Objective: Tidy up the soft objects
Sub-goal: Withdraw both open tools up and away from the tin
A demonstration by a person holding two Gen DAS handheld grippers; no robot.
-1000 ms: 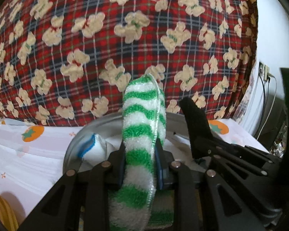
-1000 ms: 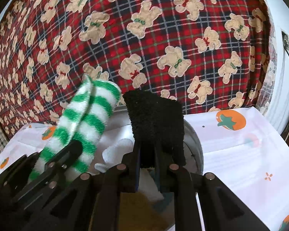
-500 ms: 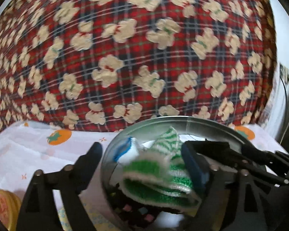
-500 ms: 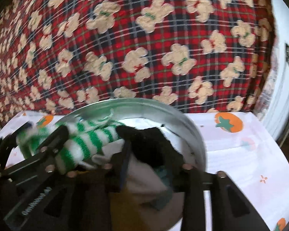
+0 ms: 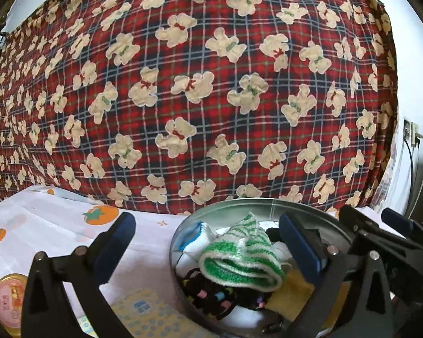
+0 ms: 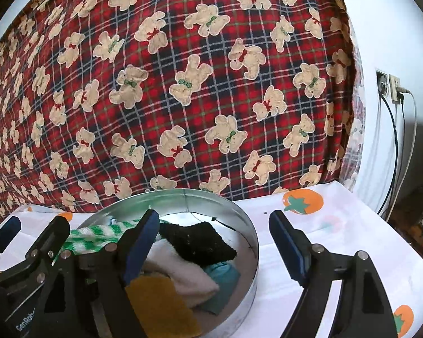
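Above the round metal tin (image 5: 183, 236), the left gripper (image 5: 206, 233) stands spread as wide as it goes, its jaws having just been opening, with nothing pressed between the blue pads. The green-and-white striped sock (image 5: 239, 259) lies loose in the tin, folded over, in the gap between those fingers but free of both. The left finger hangs outside the tin's wall over the white tablecloth (image 5: 42, 225); the right finger reaches over the tin's contents.

The right gripper (image 6: 214, 236) is also parted, its jaws likewise just opening and holding nothing. Its left finger sits over the tin, just beside the black cloth (image 6: 200, 242), which rests on a cream sock (image 6: 180, 270); its right finger stands outside the rim, over the tablecloth.

One tin holds the pile: one striped sock, one black cloth, one cream sock, one white sock with blue trim (image 5: 194, 239), one teal piece (image 6: 222, 281), one yellow cloth (image 6: 160, 304) and one dark sock with coloured squares (image 5: 211, 298). Behind hangs one plaid blanket with bears (image 5: 197, 84).
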